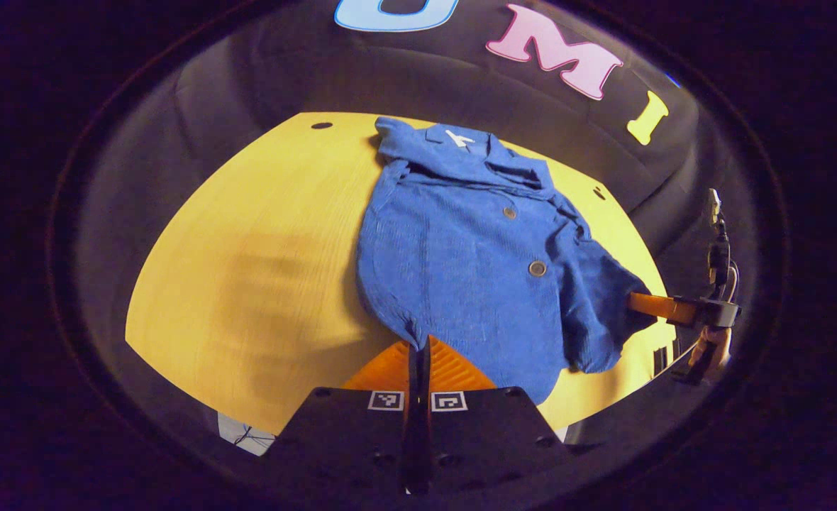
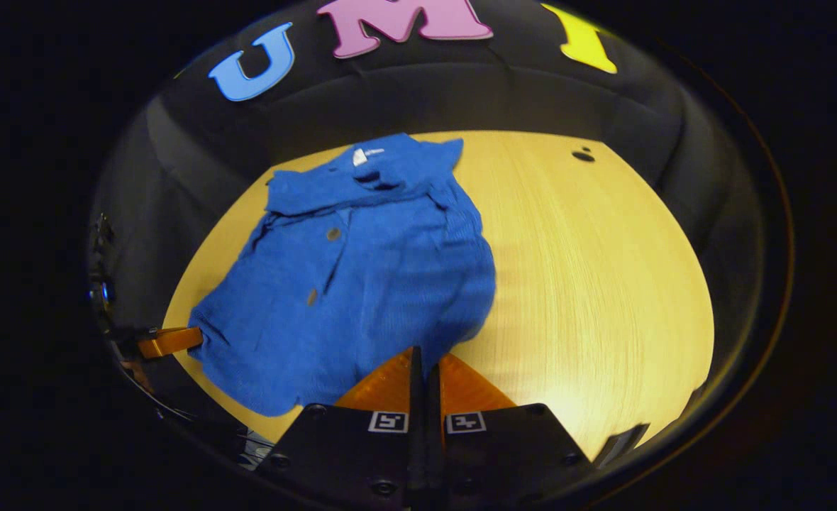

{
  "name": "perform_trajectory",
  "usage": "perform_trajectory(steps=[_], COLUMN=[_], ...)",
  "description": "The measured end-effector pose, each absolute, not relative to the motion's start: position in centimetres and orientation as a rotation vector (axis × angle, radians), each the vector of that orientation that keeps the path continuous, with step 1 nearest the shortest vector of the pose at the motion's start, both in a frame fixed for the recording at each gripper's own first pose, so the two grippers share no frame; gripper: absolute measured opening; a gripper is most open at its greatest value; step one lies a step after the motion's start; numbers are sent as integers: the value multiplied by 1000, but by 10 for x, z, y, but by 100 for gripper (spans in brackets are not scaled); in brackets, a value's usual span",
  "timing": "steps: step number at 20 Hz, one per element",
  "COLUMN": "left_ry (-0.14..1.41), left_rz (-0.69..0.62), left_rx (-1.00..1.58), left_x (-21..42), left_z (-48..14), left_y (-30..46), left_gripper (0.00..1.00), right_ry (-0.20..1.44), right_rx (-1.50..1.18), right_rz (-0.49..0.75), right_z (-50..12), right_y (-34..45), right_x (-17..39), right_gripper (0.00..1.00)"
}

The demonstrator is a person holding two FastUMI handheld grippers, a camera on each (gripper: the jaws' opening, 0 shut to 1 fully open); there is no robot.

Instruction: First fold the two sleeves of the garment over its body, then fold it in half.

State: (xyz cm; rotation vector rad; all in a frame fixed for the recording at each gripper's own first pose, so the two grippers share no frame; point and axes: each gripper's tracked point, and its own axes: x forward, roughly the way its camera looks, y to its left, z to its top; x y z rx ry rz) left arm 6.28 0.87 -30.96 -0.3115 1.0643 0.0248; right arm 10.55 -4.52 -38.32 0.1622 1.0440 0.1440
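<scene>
Item: blue shirt (image 1: 461, 270), buttoned front up, lying on the yellow desk (image 1: 248, 284) w/ collar (image 1: 461, 145) toward the booth's far wall and hem toward me. Both sleeves look folded in over the body; fabric rumpled along the edges. My left tool (image 1: 418, 355): fingers pressed together, no gap betw. them, tips at the near hem edge of the shirt, cloth pinched at that corner as far as I can tell. My right tool (image 2: 425, 369): fingers likewise closed tight, tips at the shirt's near hem on its other corner, fabric bunched just at the tips. In left gripper view, the right tool (image 1: 663, 306) shows at the shirt's side edge, my hand (image 1: 709, 348) behind it. In right gripper view, the left tool (image 2: 170, 341) touches the hem corner. Two buttons (image 1: 536, 268) visible down the front.
</scene>
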Motion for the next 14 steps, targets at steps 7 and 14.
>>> perform_trajectory(steps=[7, 14], left_ry=[854, 645], left_rz=[-8, 94], left_rx=[-260, -237], left_x=[195, 370], left_z=[-228, -227], left_y=[51, 126], left_gripper=[0, 0], right_ry=[810, 611], right_rx=[202, 169], right_rz=[219, 153], right_z=[-310, -313], right_y=[-16, -29], right_x=[256, 415], right_gripper=[5, 4])
